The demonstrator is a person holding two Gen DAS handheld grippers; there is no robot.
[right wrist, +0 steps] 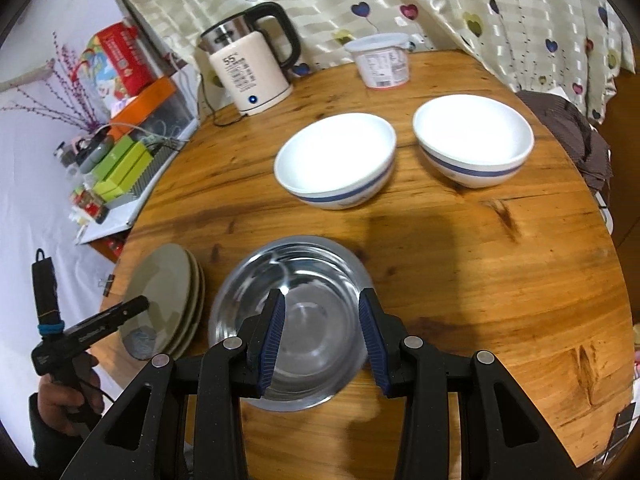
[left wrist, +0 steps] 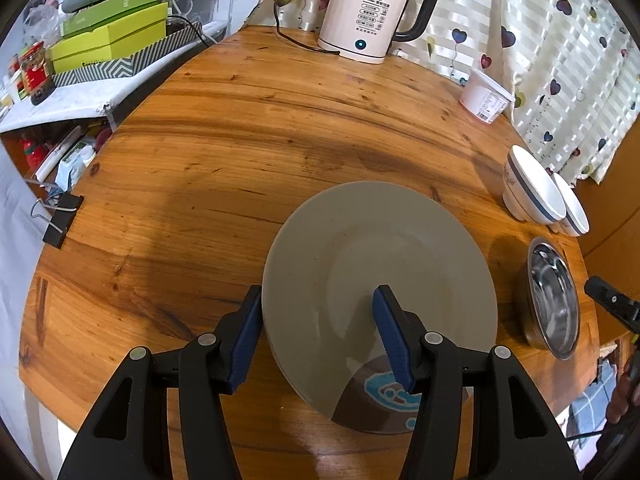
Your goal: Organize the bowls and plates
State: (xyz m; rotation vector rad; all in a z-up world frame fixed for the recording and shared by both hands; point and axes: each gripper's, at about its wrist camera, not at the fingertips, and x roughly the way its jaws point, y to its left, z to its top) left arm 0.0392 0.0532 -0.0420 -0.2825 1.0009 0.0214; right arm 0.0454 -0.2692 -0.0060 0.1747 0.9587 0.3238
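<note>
**Both tongs held open over the dishes, nothing gripped**

Round wooden counter (left wrist: pixel 240 128), warm grain, shadows across the middle.

Left tongs (left wrist: pixel 316 332): jaws stand well apart, straddling the near-left rim of the grey plates (left wrist: pixel 380 280). One blue pad is outside the rim, the other over the plate's well. Neither pad presses on the plate; no grip. The right wrist view shows this is a stack of grey plates (right wrist: pixel 168 292), several rims visible, lying flat at the counter's left edge, with the left tongs (right wrist: pixel 136 306) poking in over it and a hand (right wrist: pixel 64 396) on the handle.

Right tongs (right wrist: pixel 322 328): jaws partly open, hovering above the steel bowl (right wrist: pixel 296 320). The pads sit over the bowl's inside, clear of the rim as far as I can see; nothing clamped. Steel bowl rests upright on the counter, just beside the plate stack, on its right.

Farther back: two white bowls with a blue band, left white bowl (right wrist: pixel 336 160) and right white bowl (right wrist: pixel 474 140), side by side, upright, close but apart. In the left wrist view they appear at the counter's right edge, overlapping.

At the far rim: a cream electric kettle (left wrist: pixel 368 16) on its base, display lit, cord trailing left. A white lidded tub (right wrist: pixel 382 60) stands near it. Heart-patterned curtain (left wrist: pixel 540 60) behind. A black binder clip (left wrist: pixel 62 220) is clamped to the counter's left edge. Green boxes (left wrist: pixel 108 36) are stacked on a side shelf.
</note>
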